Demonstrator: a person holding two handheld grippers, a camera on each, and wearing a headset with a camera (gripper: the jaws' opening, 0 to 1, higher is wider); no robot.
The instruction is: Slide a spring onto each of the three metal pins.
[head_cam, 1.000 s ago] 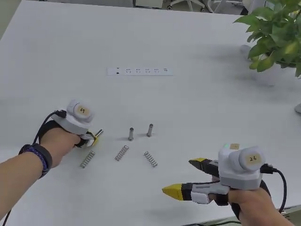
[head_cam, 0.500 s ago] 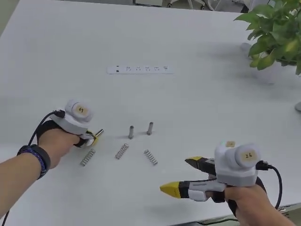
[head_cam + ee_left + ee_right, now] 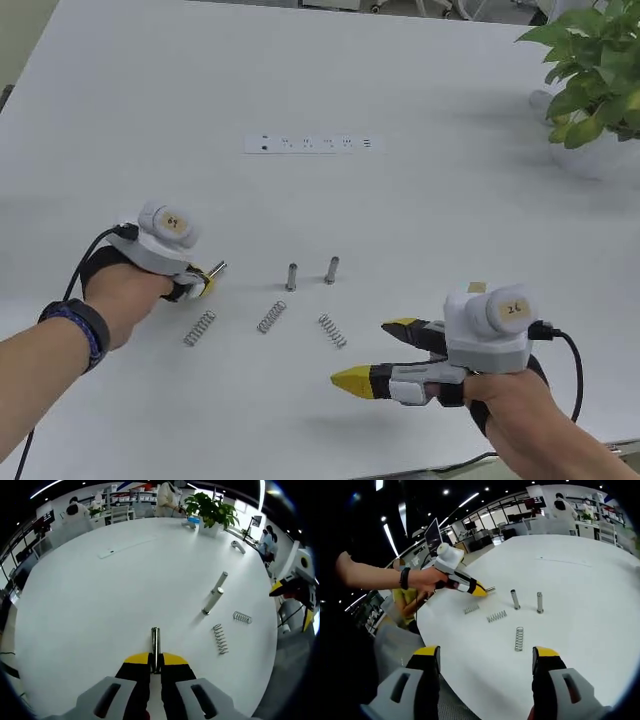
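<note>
Pin, apparently, in left hand-held gripper

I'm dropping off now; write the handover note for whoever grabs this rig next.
Left claw: shut on the third pin.
Right claw: open, empty, near the right spring.
Left standing pin and right standing pin are upright on the table; left spring and middle spring lie flat.
Done: no spring on any pin yet.
Left: all three.
</note>
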